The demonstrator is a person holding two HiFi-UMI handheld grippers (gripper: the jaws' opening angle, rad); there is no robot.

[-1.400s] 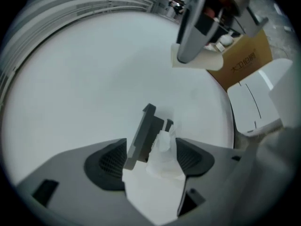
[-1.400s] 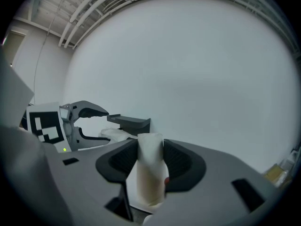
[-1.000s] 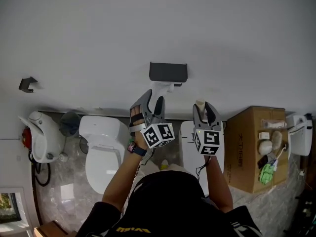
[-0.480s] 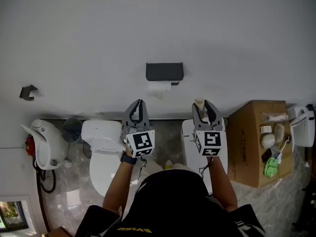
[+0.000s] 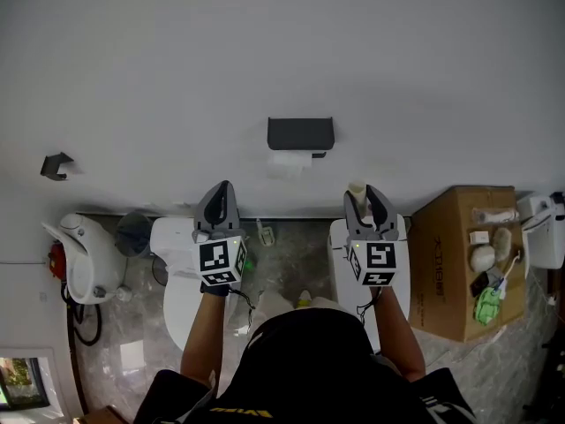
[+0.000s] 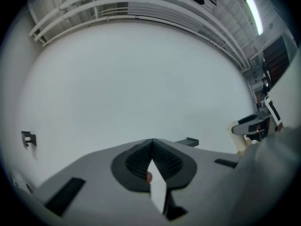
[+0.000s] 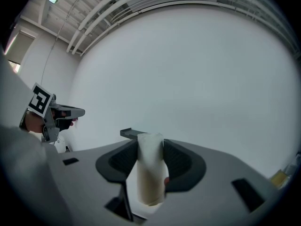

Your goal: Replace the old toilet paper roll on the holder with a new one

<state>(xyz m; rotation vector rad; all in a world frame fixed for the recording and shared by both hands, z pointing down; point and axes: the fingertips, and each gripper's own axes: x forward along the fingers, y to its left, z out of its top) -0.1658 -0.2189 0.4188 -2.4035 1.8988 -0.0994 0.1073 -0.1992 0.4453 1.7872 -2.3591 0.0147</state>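
1. The left gripper (image 5: 221, 187) has its 2 jaws together, tip against tip, and nothing sits between them in the left gripper view (image 6: 152, 143).
2. It is held level in front of the white wall (image 5: 282, 51), above the white toilet (image 5: 181, 247) in the head view, to the lower left of the holder and well apart from it.
3. The right gripper (image 5: 365, 198) is clamped on a cream tube (image 7: 150, 168). The tube stands upright between the 2 jaws, and its top rises a little over the tips.
4. The black holder (image 5: 300, 133) is fixed on the wall, up and between the 2 grippers. White paper (image 5: 290, 162) hangs just under it.
5. The tube (image 5: 357, 186) is to the lower right of the holder and does not touch it.
6. A cardboard box (image 5: 455, 237) with small things on top stands at the right, just beside the white unit (image 5: 335, 263) under the right gripper.
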